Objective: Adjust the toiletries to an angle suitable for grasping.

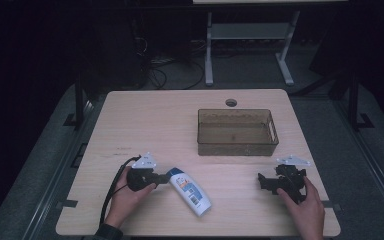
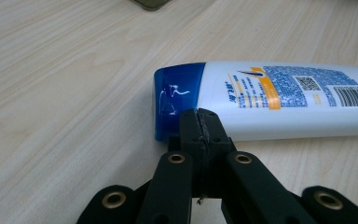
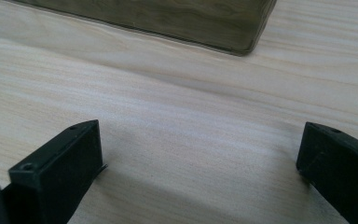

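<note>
Fingers of left gripper (image 2: 200, 122) meet against smooth blue-capped shampoo bottle (image 2: 279, 100).

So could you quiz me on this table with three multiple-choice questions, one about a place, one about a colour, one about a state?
1. Where does the bottle lie?
A. inside the tray
B. on the table near the left gripper
C. on the floor

2. What colour is the bottle's cap?
A. red
B. green
C. blue

3. How do the right gripper's jaws stand?
A. wide open
B. shut on the bottle
C. shut on the tray

Answers: 1 B, it lies flat beside the left gripper; 2 C, the cap shows blue; 3 A, bare table shows between them.
</note>
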